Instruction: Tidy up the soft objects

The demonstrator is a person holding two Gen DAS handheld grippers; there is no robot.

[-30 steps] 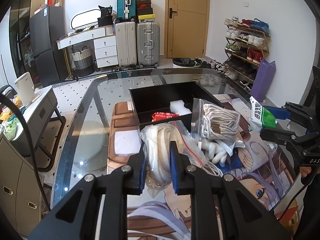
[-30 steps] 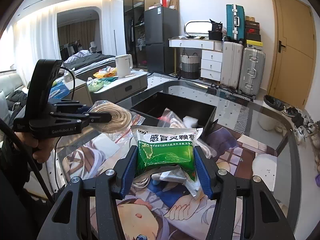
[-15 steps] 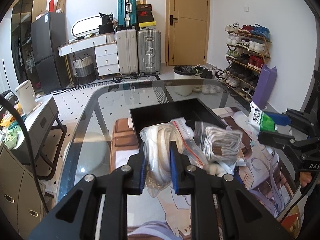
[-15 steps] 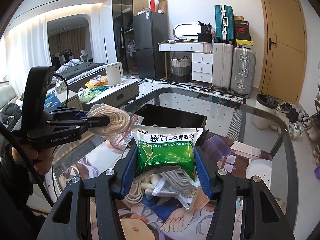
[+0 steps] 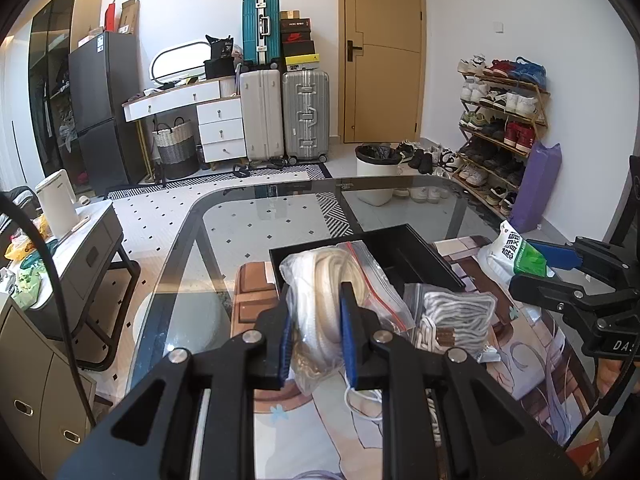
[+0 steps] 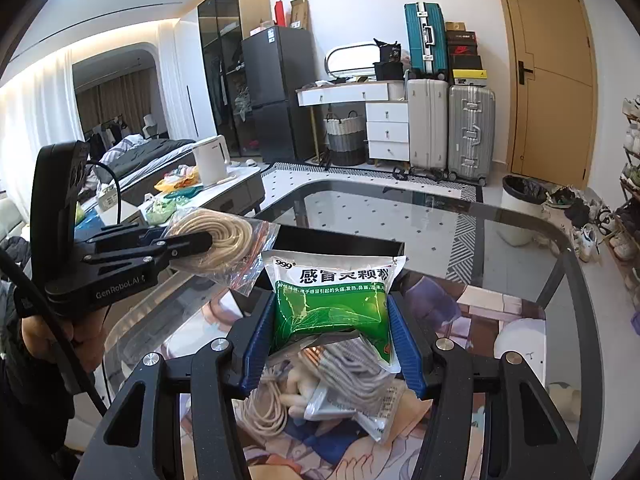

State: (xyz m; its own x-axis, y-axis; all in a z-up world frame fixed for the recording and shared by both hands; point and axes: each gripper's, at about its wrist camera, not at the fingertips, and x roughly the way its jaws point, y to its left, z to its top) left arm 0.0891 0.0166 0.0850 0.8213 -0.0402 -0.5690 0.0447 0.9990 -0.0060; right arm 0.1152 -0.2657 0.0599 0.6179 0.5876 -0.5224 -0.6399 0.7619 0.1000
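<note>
The fingers (image 5: 287, 350) of the left gripper (image 5: 316, 344) are pinching a clear zip bag of cream rope (image 5: 332, 300), and the fingers (image 6: 406, 350) of the right gripper (image 6: 331, 340) are pinching a green medicine packet (image 6: 334, 300) by its two side edges. Both things are held up in the air, above the glass table (image 5: 248, 240).

On the table lies a printed mat (image 5: 532, 356), and at its far end stands a black box (image 5: 416, 256), open at the top. The box is just behind both held things. In my judgement the step in hand is the carrying: each gripper has one soft thing lifted and brings it toward the box. The next move asks to bring each one over the open box, lower it inside, and only then spread the fingers, so that the soft bag does not catch on the rim.

By count: two grippers, two things held, one box. On the mat below I see one more bag with grey-white cord (image 5: 456, 316), one loose cream cord (image 6: 266, 408), and some small white pieces which I cannot count.
</note>
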